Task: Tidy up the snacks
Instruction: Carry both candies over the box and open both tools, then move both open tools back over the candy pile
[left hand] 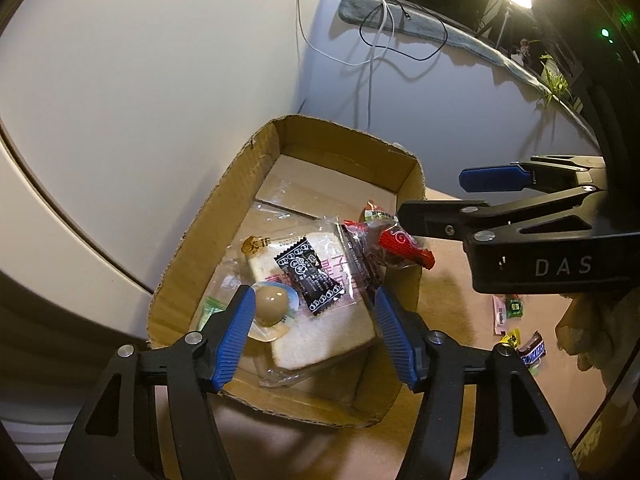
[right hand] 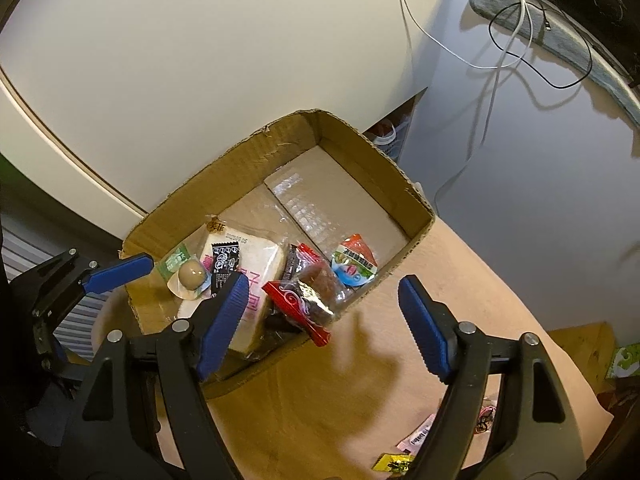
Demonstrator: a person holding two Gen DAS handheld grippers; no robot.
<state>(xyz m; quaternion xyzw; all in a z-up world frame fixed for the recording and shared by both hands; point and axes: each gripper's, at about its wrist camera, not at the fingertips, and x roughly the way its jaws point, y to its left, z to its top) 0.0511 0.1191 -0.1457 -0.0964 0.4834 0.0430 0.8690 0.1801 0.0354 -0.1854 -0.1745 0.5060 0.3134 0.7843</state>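
An open cardboard box (left hand: 412, 176) is seen on a tan table (right hand: 320, 400), with snacks gathered at its near end. A wrapped slice of bread (left hand: 320, 332) is shown lying flat, with a black sachet (left hand: 310, 280) on top and a packaged brown egg (left hand: 272, 300) beside it. A red wrapper (right hand: 298, 304) is draped over the box's near wall.

The left gripper (left hand: 314, 330) is held spread wide above the bread, nothing between its blue pads. The right gripper (right hand: 322, 324) is likewise spread apart and empty, over the box edge near the red wrapper.

Only the left wrist view shows a Snickers bar (left hand: 532, 352) and small packets left on the table. Only the right wrist view reveals fully a red, green and blue triangular packet (right hand: 354, 266) inside the box.
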